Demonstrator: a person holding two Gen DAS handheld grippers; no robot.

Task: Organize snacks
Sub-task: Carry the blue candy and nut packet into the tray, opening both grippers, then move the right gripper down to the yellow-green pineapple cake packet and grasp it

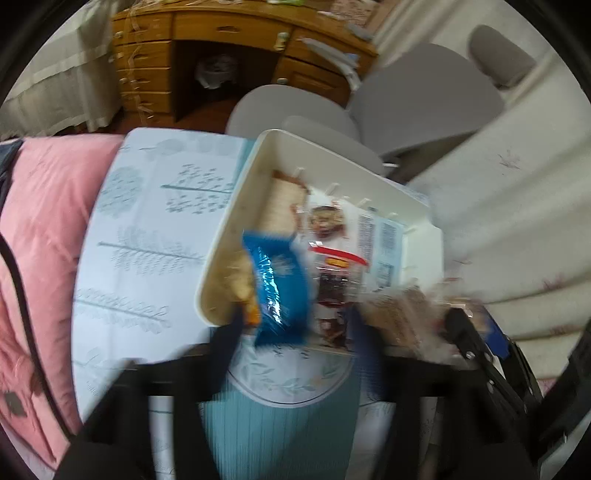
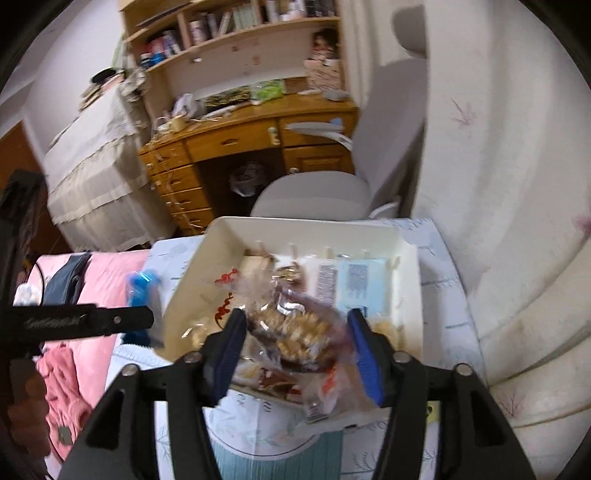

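With both jaw pairs spread and nothing pinched: blue packet [image 1: 279,284] at near-left corner of white tray [image 1: 236,206], upright, just ahead of left hand-held gripper [image 1: 295,354]. Clear cookie bag [image 2: 295,328] at tray's near edge, between right hand-held gripper [image 2: 297,354] jaws.

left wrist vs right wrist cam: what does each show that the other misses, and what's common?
Left wrist only: the blue snack packet seen whole, between the left claw's open fingers at the tray's near edge; whether a finger touches it is lost in blur.

Right wrist only: the bookshelf over the desk, and the clear bag of snacks between the right claw's parted pads.

Both: the white tray of snacks, the wooden desk, the grey chair, the pink bedding.
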